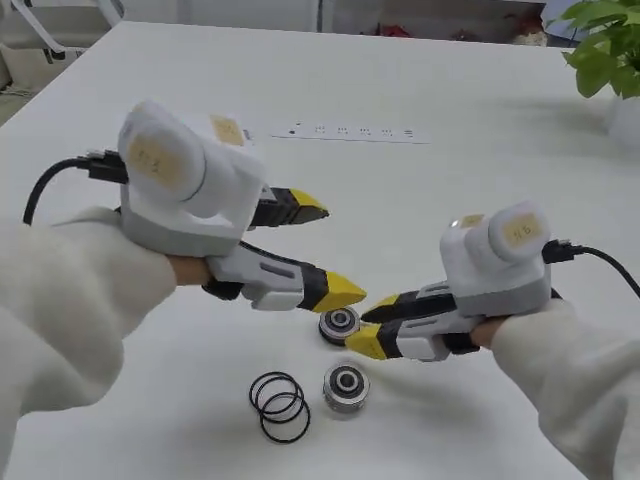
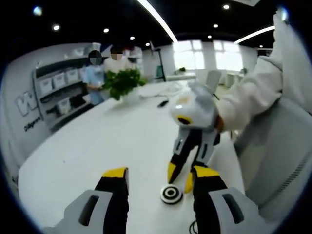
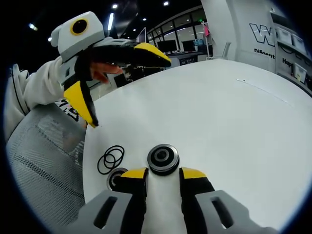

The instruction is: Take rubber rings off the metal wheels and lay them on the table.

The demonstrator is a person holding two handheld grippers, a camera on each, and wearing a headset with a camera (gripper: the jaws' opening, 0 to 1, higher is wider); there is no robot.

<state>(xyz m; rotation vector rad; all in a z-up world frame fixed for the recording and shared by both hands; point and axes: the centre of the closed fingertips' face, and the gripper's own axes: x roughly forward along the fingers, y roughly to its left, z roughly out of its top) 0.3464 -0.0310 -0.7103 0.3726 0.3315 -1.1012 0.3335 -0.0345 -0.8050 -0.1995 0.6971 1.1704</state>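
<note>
- Left hand-held gripper (image 1: 322, 248): your left one is held above the white counter (image 1: 450, 200). Its two yellow-tipped jaws are spread wide and hold nothing. The right gripper view (image 3: 126, 85) shows the same wide gape.
- Right hand-held gripper (image 1: 372, 320): your right one is low over the counter, with its jaws narrowly parted. Its own view (image 3: 163, 174) shows the tips just short of the first wheel. You cannot tell whether they touch it.
- First round metal wheel with a dark centre (image 1: 339, 324): it lies flat on the counter, right at the right gripper's tips. In the left gripper view (image 2: 171, 193) it sits below those tips.
- Second round metal wheel (image 1: 346, 387): it lies flat, near the first and on your side of it.
- Thin black rubber rings (image 1: 279, 405): these overlapping loops lie flat on the counter, just beside the second wheel.
- White power strip (image 1: 350, 131): it lies on the far part of the counter, well apart from the wheels.
- Green leafy plant (image 1: 605, 45): it stands at the far right corner.
</note>
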